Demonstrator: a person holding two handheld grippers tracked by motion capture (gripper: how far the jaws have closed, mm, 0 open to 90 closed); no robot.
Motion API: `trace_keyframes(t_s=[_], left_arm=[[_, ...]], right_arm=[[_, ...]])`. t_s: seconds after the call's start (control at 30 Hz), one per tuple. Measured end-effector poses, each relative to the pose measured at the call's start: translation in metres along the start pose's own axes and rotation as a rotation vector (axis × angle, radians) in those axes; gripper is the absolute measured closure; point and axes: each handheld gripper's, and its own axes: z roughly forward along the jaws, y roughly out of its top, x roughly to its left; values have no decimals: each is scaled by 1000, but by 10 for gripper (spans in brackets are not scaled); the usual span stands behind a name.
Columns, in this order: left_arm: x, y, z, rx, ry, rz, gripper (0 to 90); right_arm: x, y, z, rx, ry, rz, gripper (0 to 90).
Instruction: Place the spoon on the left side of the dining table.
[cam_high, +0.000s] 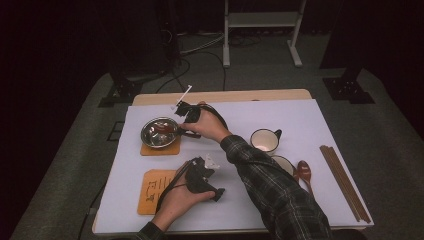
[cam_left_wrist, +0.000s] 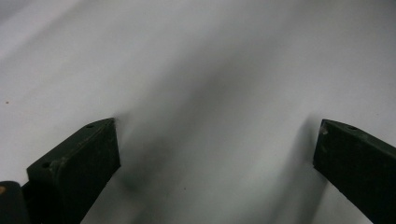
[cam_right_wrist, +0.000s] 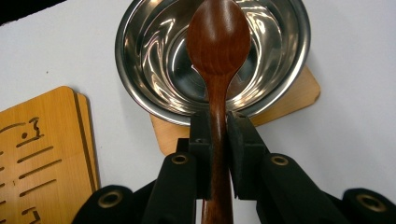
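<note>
Dark room, grey carpet, a wooden table covered by a white sheet (cam_high: 300, 120). We see a shiny round steel bowl (cam_right_wrist: 212, 60) sitting on a small plain wooden coaster (cam_right_wrist: 299, 95) at the far left of the sheet. A second slotted wooden coaster (cam_high: 156, 191) lies nearer, empty. To the right stand a cream ceramic cup with dark rim and handle (cam_high: 265, 140), a second cup (cam_high: 286, 164) half hidden by the sleeve, a spare brown wooden spoon (cam_high: 304, 172) and a pair of long dark wooden chopsticks (cam_high: 345, 182).

The right gripper (cam_right_wrist: 218, 126) has its jaws pinched nearly closed on the handle of a dark reddish-brown wooden spoon (cam_right_wrist: 218, 44). The spoon's head hangs over the bowl's inside, just past the near rim. We can't tell whether it touches the steel.

Risks, as we judge them: the grip sits on a thin, smooth handle, so the spoon could swivel or slip between the pads. Letting go with the head too close to the rim could tip it out onto the sheet. Pushing down on the rim could slide the bowl off its coaster.

Pose: the right forearm in a plaid sleeve reaches diagonally across to the far left, wrist bent toward the bowl. The left gripper (cam_high: 202, 175) rests low over bare sheet near the slotted coaster, jaws wide apart, holding nothing.
</note>
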Motion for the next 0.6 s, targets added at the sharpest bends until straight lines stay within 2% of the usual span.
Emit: trace_keyframes(t_s=[0.6], left_arm=[[0,0,0,1,2,-2,0]], right_arm=[[2,1,1,-14,-3,-10,788]])
